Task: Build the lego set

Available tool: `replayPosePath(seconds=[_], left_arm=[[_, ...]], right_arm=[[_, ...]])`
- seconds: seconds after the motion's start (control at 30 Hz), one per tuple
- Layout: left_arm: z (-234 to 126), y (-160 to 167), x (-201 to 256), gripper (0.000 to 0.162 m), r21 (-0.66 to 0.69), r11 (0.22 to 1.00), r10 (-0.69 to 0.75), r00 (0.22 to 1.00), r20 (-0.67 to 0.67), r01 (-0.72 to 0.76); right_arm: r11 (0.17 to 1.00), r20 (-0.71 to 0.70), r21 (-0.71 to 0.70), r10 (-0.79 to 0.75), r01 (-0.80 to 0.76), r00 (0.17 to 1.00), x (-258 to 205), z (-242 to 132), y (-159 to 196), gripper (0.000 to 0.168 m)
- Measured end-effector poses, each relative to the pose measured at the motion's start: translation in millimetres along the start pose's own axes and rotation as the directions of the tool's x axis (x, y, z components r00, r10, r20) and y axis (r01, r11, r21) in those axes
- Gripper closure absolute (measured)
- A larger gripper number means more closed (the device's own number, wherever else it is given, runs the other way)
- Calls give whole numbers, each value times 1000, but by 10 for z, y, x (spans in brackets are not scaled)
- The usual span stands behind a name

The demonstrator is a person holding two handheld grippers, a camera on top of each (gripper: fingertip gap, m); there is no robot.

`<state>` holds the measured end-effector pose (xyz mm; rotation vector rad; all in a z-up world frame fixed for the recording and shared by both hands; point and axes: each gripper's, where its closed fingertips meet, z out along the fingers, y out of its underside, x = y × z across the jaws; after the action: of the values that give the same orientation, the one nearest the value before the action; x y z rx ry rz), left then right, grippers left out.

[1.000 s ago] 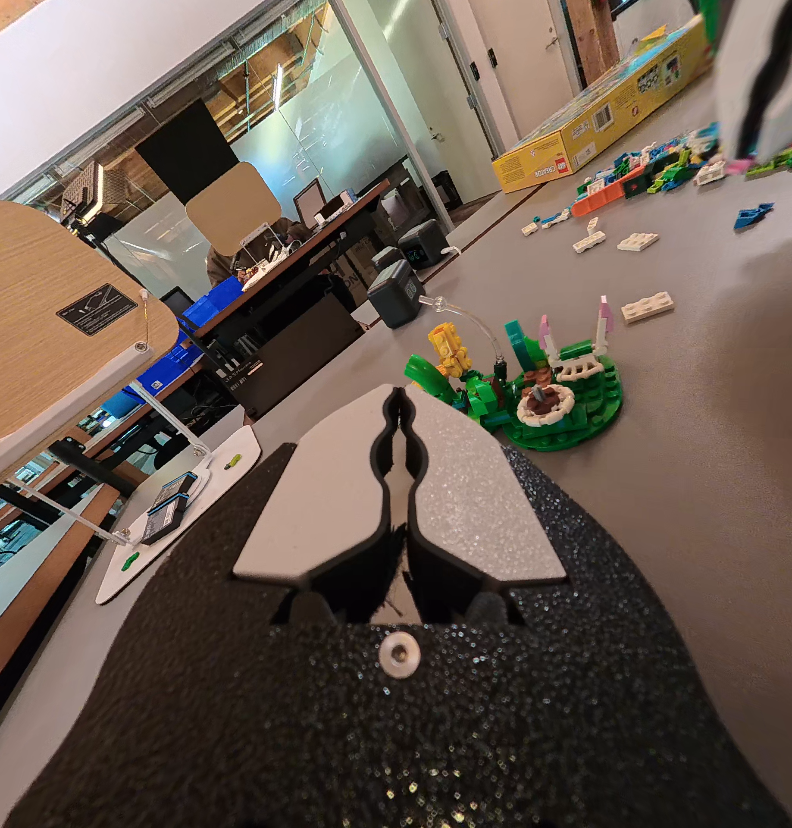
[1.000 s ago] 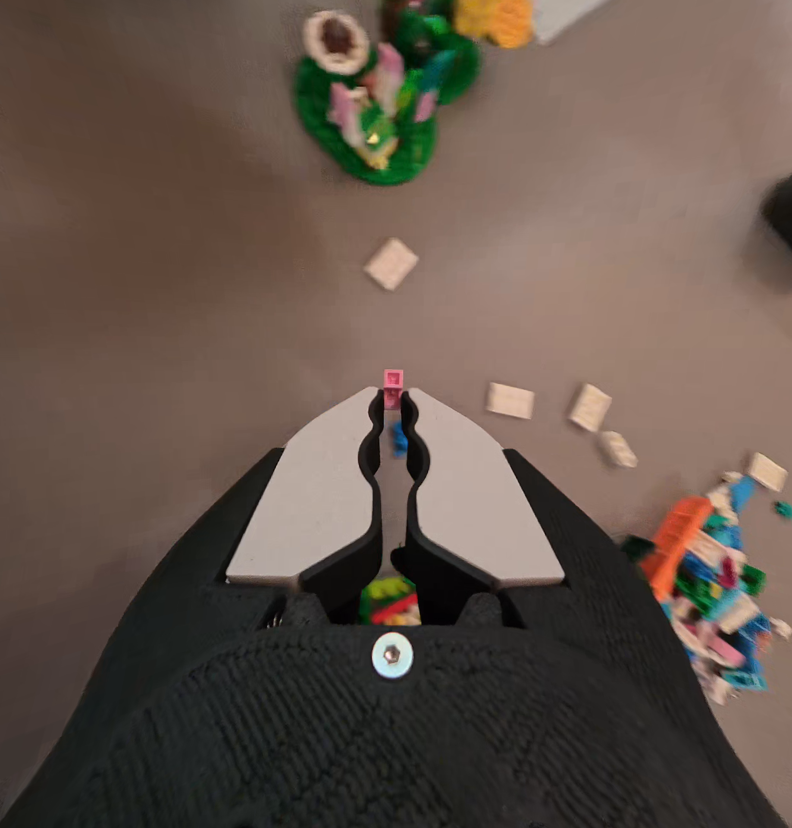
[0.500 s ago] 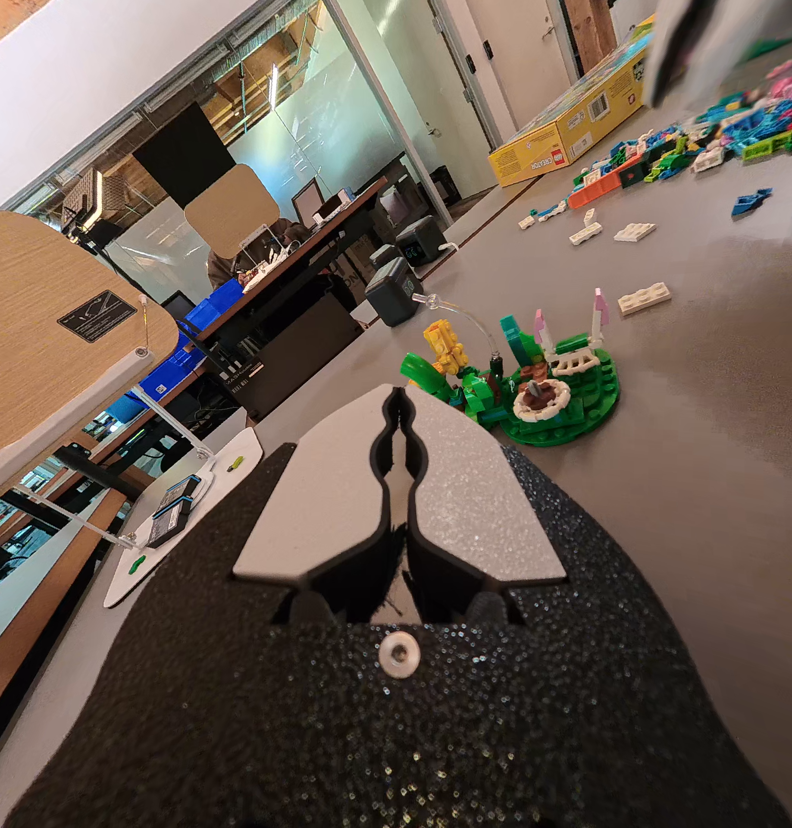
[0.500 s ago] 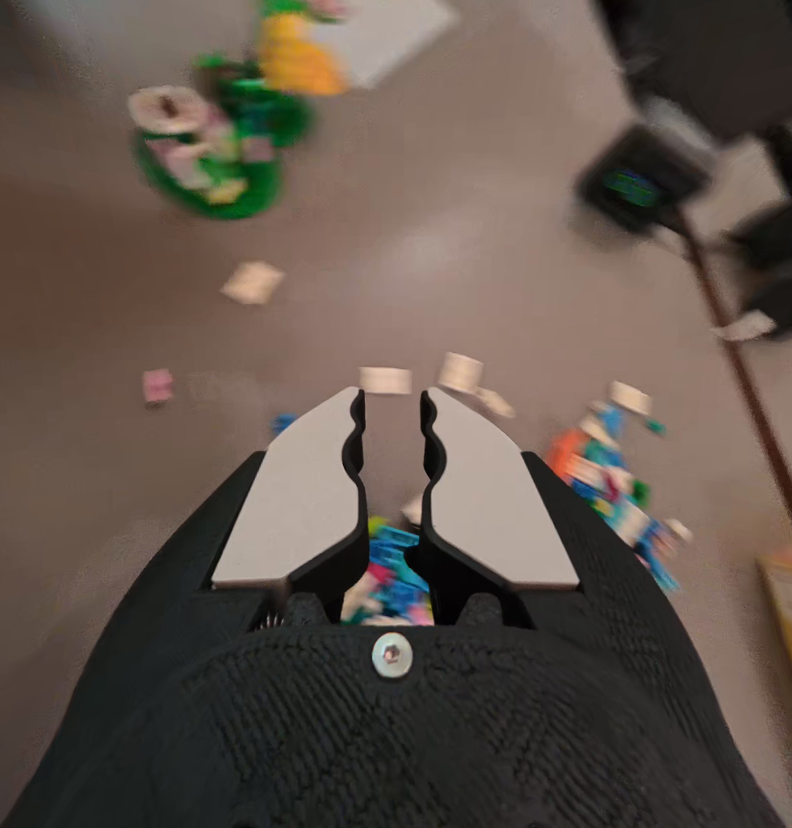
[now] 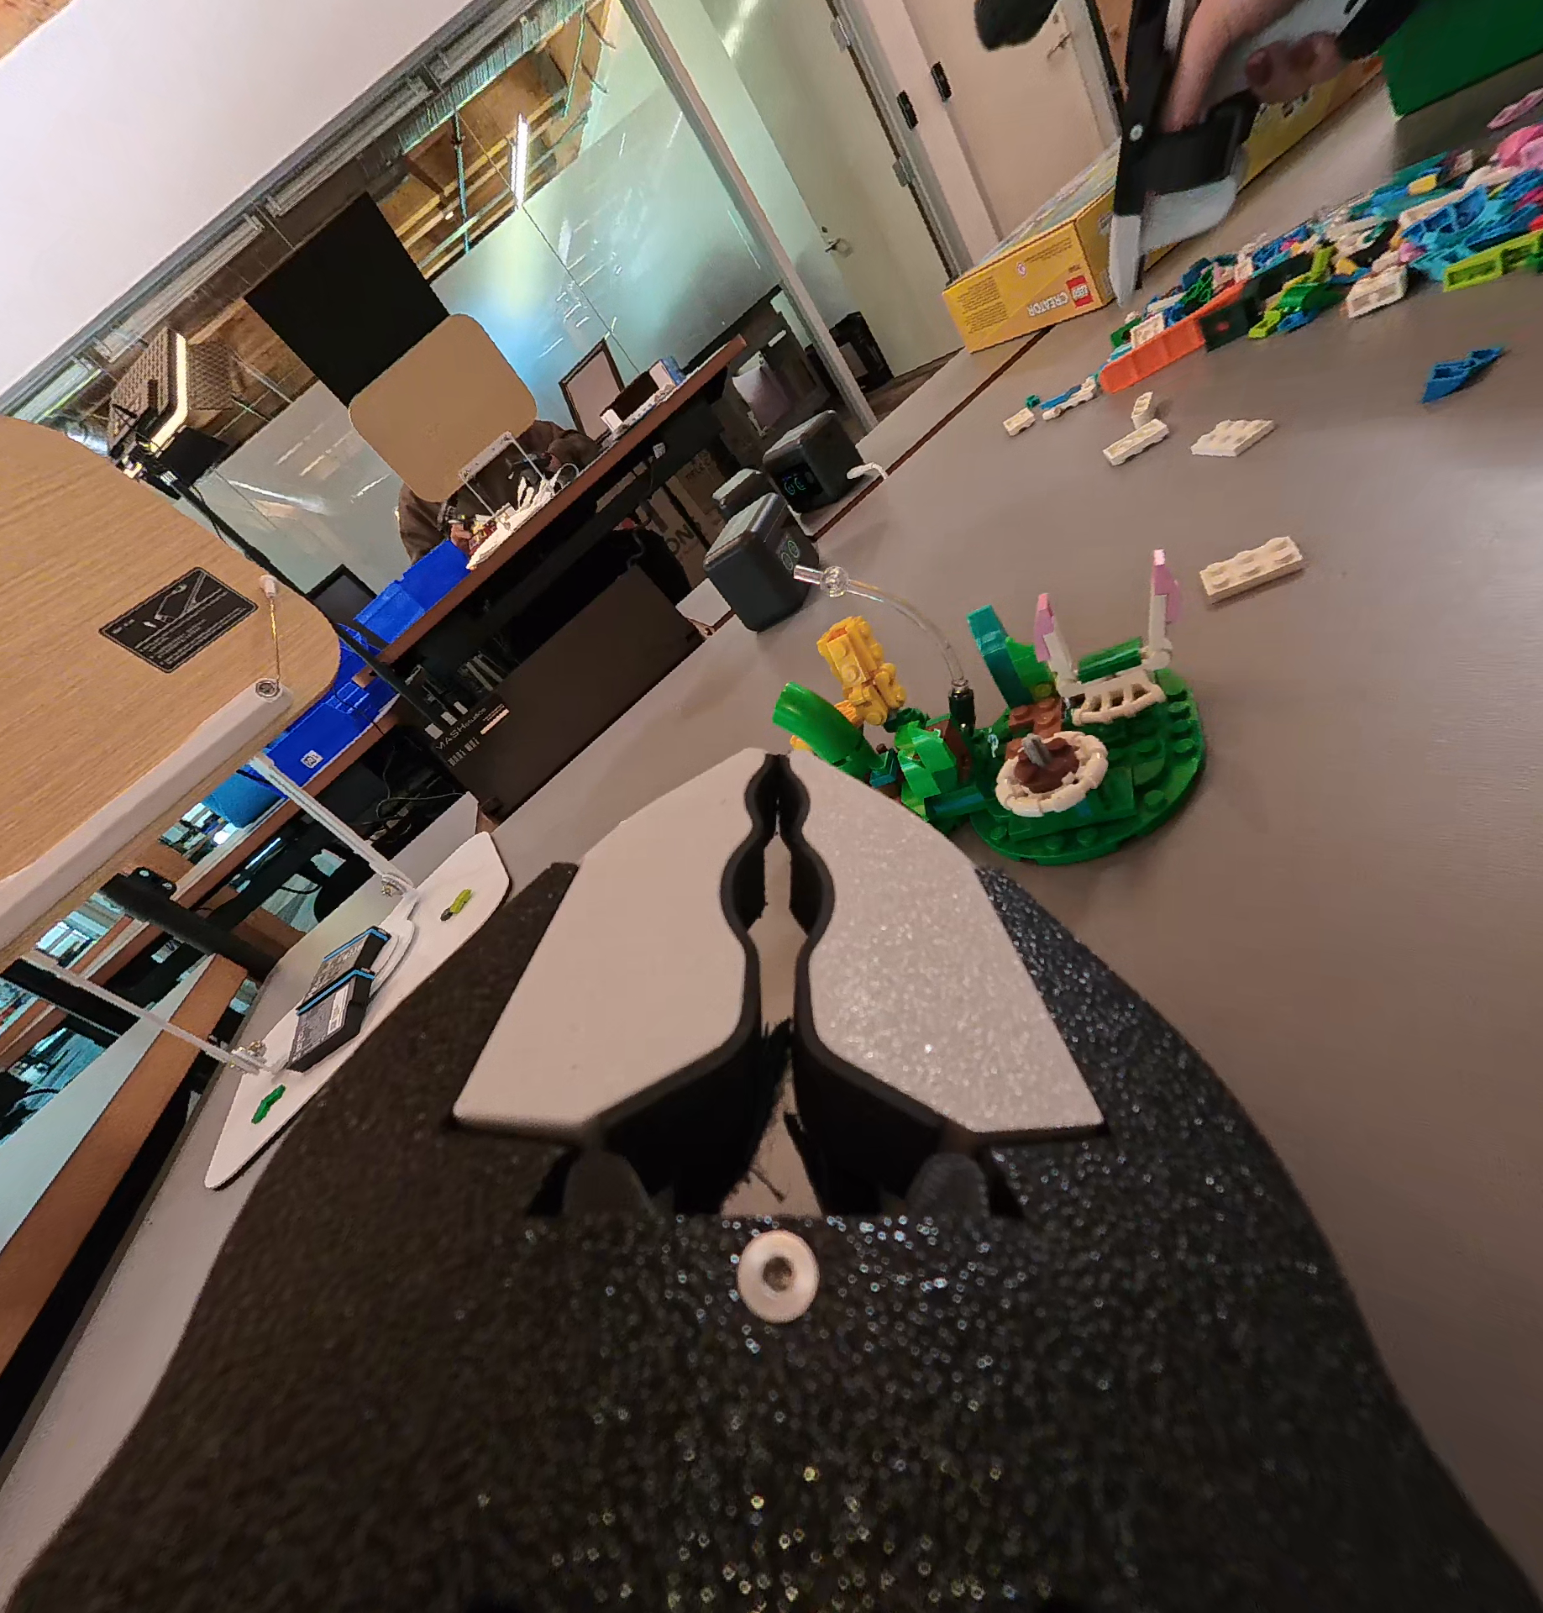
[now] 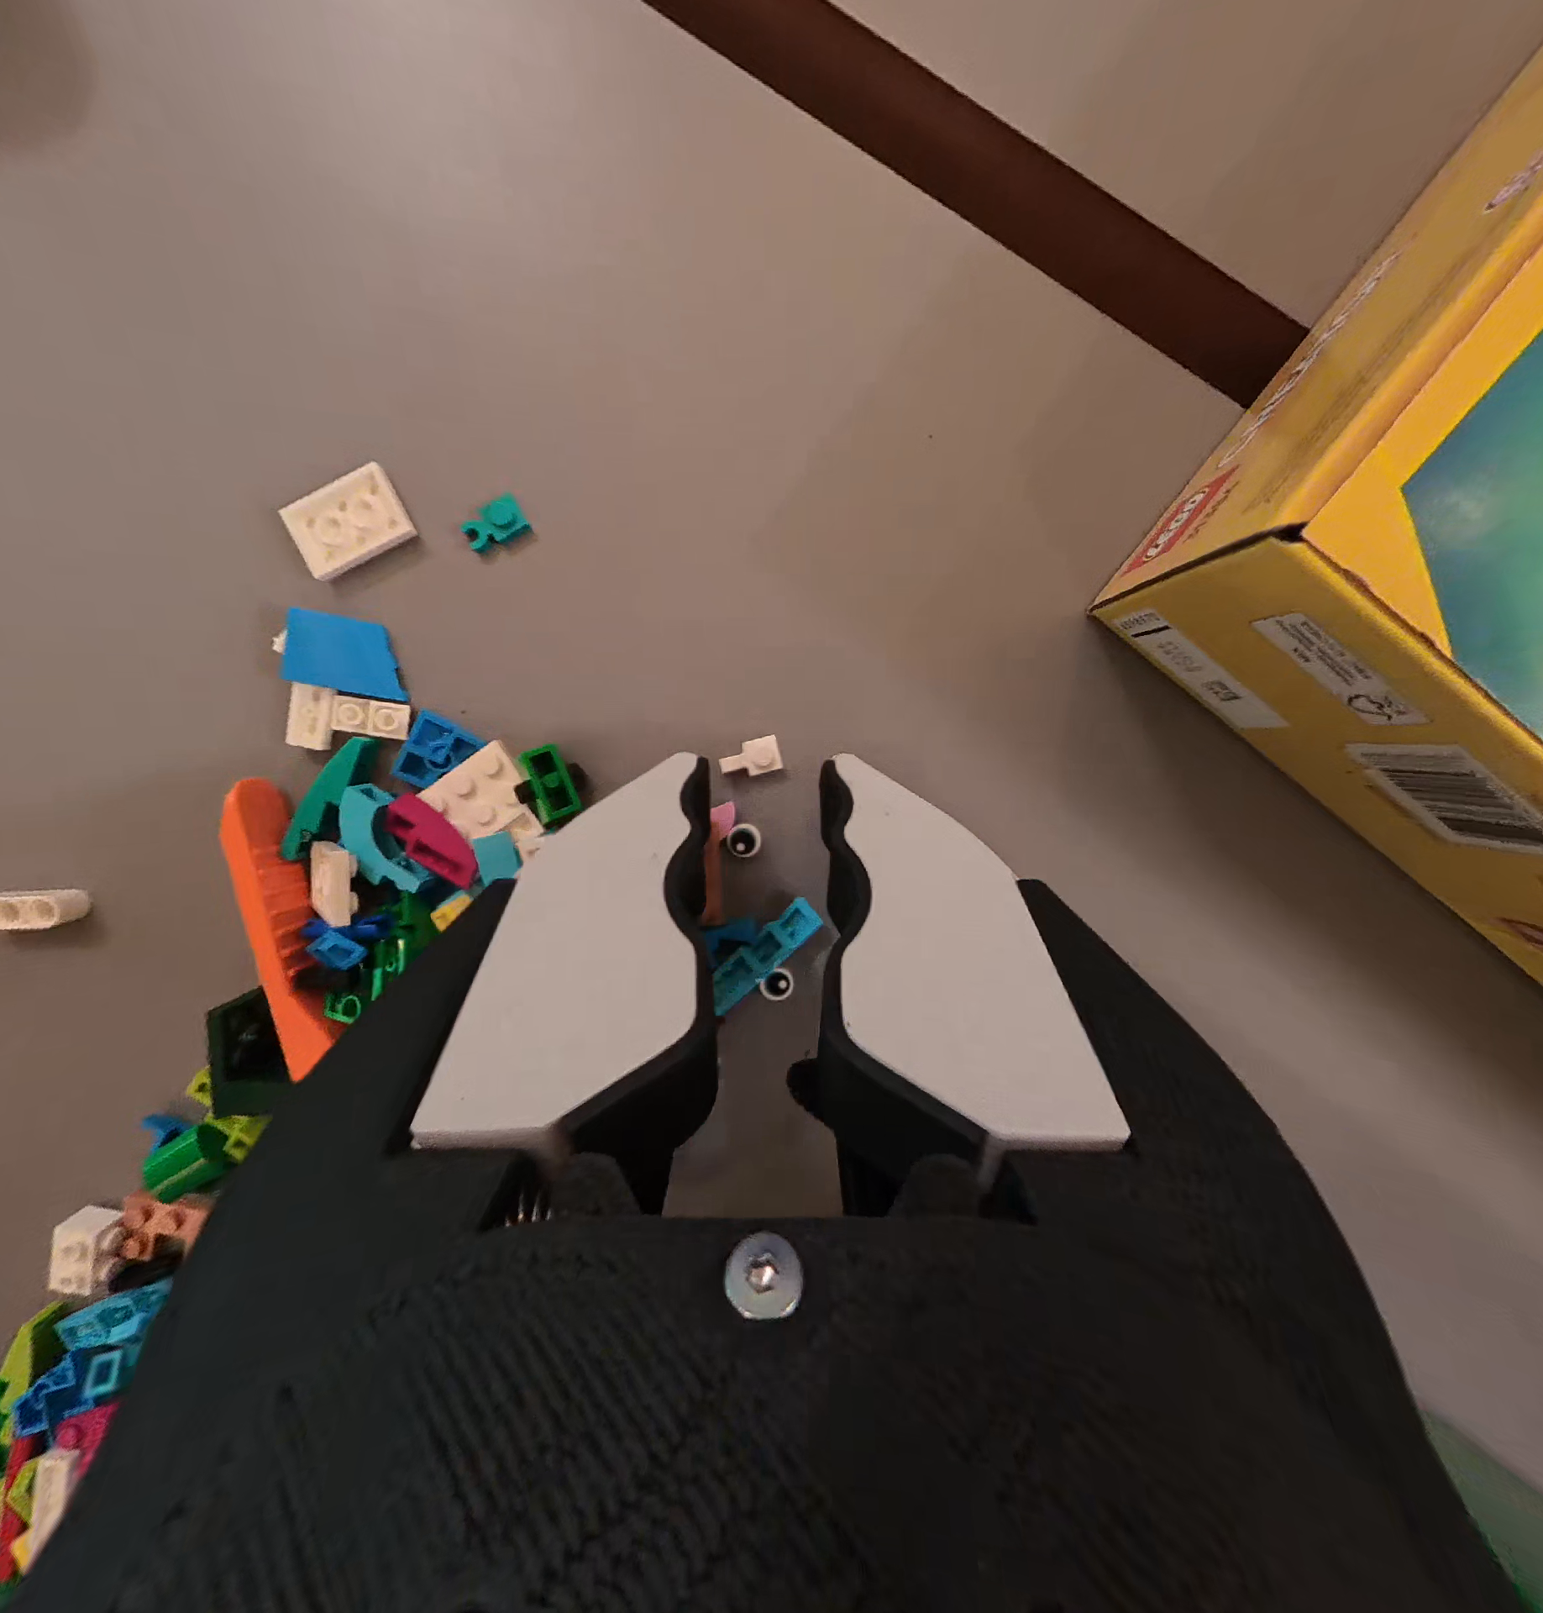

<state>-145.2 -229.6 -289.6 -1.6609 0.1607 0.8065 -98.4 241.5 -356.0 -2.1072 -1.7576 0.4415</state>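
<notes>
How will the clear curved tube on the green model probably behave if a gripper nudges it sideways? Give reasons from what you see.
The clear tube is thin and arches freely, anchored only at one end, so it likely flexes or pops off. It probably weighs very little, so the green model on its wide round base should slide before tipping.

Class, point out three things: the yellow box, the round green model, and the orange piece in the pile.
yellow box (image 6: 1326,611): right wrist view, near corner.
round green model (image 5: 1125,807): left wrist view, base plate.
orange piece (image 6: 266,890): right wrist view, upper part.
</notes>
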Motion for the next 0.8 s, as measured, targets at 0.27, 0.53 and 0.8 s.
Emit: replayPosePath(seconds=[0.27,0.53,0.8], left_arm=[[-8,-4,-9,162,6,1000,-2,1000,-2,2],[-6,-1,-11,162,4,1000,1,1000,-3,-1],[-12,-3,-10,162,4,1000,5,1000,-3,-5]], right_arm=[[998,-35,-50,-29,27,999,10,106,34,150],[993,-85,6,-118,119,989,-64,-10,-45,158],[903,48,239,-378,357,925,-1263,-644,56,158]])
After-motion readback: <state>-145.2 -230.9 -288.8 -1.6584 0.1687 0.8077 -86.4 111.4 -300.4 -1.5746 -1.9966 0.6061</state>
